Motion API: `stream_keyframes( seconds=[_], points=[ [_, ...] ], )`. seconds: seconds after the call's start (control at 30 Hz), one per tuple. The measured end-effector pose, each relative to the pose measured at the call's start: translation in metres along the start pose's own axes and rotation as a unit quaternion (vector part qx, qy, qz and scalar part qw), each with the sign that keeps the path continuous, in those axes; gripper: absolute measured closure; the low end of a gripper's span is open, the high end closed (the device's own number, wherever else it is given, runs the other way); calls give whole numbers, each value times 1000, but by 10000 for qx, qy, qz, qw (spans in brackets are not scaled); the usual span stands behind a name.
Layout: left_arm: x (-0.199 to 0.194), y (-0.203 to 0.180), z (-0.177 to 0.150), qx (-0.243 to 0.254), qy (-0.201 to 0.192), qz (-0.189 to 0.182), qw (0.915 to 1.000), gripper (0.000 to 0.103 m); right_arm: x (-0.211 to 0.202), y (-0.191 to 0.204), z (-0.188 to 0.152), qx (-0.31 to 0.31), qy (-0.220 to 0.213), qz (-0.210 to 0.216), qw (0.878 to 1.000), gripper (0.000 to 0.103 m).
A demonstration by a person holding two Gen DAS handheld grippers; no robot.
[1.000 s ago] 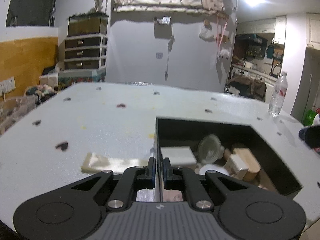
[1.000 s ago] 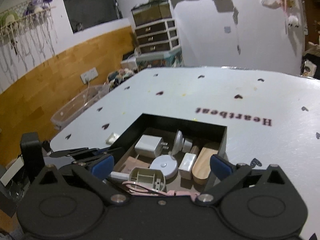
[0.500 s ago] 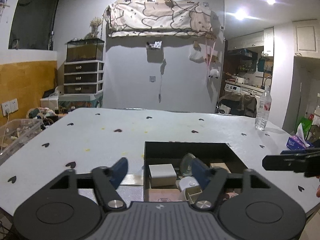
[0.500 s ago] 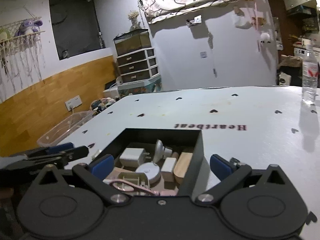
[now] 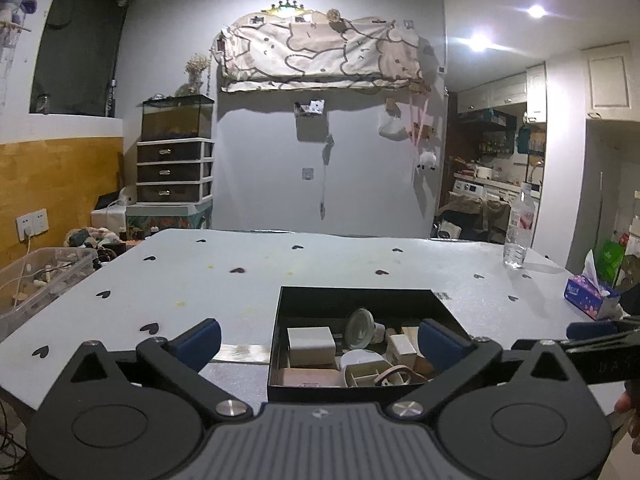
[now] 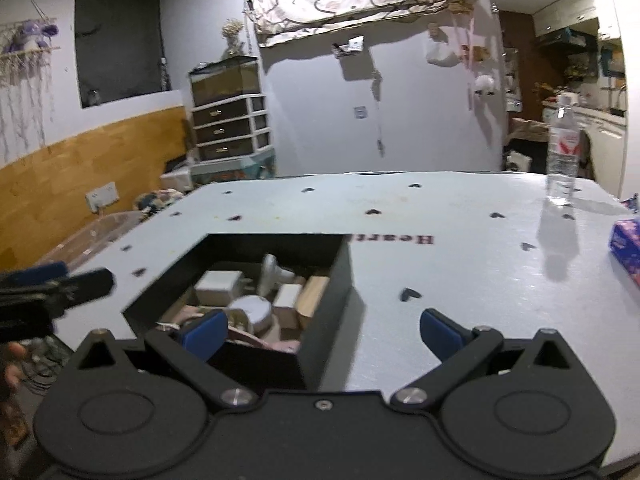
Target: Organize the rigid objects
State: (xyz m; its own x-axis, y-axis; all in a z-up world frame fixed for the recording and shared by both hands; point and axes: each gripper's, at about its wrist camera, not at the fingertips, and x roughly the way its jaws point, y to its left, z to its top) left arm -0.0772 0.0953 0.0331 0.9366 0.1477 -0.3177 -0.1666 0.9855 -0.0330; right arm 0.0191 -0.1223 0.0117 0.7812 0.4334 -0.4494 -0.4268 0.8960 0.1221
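My left tool (image 5: 318, 340) is opening wide with nothing between its jaws; my right tool (image 6: 322, 330) also stands wide and empty. Just ahead of both, the black box (image 5: 352, 295) on the surface (image 5: 224, 280) already holds most pieces, like the white block (image 5: 311, 345). One flat pale piece (image 5: 244, 354) lies outside, just beside the box, and I judge it remains to be packed.

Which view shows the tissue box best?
The left wrist view: the whole tissue box shows, with a tissue sticking out. The right wrist view catches only its corner at the frame edge.
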Motion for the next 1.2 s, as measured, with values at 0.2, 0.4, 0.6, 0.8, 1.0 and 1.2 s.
stream_keyframes(
  seconds=[0.2, 0.4, 0.6, 0.8, 1.0, 1.2],
  points=[
    [0, -4, -5, -5, 205, 201, 9996, 0, -8, -5, -2, 37, -66, -56, 10000, 0],
    [-1, -10, -8, 92, 201, 290, 9993, 0, -19, -6, 1, -8, -207, -142, 9997, 0],
    [-2, -10, -7, 63, 187, 317, 9993, 0, -23, -9, 0, -53, -225, -190, 9996, 0],
    [-3, -12, -7, 76, 207, 309, 9993, 0, -23, -12, -1, -40, -209, -225, 9995, 0],
    [-2, -13, -7, 75, 226, 303, 9993, 0, -22, -11, -1, -35, -203, -198, 9996, 0],
    [-1, -13, -8, 75, 241, 287, 9993, 0, -21, -10, -2, -60, -180, -186, 9996, 0]
  ],
)
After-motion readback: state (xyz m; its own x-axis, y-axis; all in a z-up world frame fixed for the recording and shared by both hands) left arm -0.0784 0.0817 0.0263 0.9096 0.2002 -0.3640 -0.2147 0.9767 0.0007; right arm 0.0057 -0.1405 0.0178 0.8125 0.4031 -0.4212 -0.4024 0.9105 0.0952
